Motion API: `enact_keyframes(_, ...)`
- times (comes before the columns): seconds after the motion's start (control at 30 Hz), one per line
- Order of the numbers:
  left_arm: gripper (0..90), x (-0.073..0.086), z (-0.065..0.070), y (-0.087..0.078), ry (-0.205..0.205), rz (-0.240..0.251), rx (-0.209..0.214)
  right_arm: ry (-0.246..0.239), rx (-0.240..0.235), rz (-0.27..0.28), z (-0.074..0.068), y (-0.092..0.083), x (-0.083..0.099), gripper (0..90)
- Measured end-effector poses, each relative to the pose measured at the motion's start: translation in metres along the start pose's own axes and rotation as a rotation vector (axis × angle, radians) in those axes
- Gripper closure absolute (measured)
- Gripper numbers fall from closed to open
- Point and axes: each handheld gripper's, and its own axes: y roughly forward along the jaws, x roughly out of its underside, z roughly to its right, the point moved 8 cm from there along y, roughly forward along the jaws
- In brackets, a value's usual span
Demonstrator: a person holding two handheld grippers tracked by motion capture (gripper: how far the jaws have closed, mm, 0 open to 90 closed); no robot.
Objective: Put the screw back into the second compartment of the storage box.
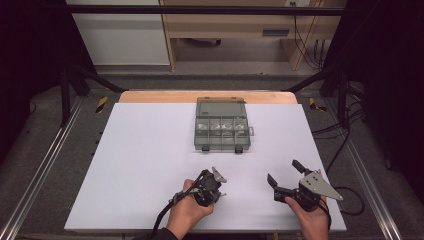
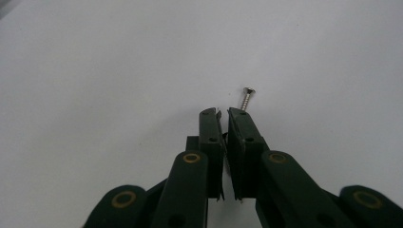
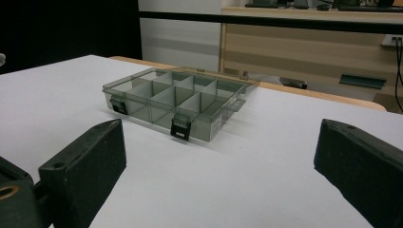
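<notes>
A small silver screw [image 2: 247,98] lies on the white board, its head pointing away, just past the tip of one finger [image 2: 240,137] of my left gripper [image 2: 223,110]. That gripper's jaws stand together with only a hairline gap and nothing between them. In the high view the left gripper [image 1: 216,184] is near the board's front centre, held by a hand. My right gripper [image 1: 285,172] is to its right, jaws wide apart and empty. The right gripper [image 3: 221,166] faces a grey translucent compartment box [image 3: 180,97].
The compartment box [image 1: 222,127] sits at the back centre of the white board [image 1: 145,165], with two black latches on its near side. Black frame bars and cables flank the table. A wooden cabinet stands beyond the far edge.
</notes>
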Motion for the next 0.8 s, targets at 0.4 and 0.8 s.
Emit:
enact_keyframes(0.4, 88.2, 0.000, 0.000, -0.001, 0.012, 0.001, 0.013, -0.001, -0.003, -0.002, -0.001, 0.001, 0.000, 3.5)
enact_keyframes(0.8, 88.2, -0.013, -0.006, -0.010, 0.012, 0.024, 0.007, -0.005, -0.001, -0.002, 0.000, 0.001, 0.000, 3.5)
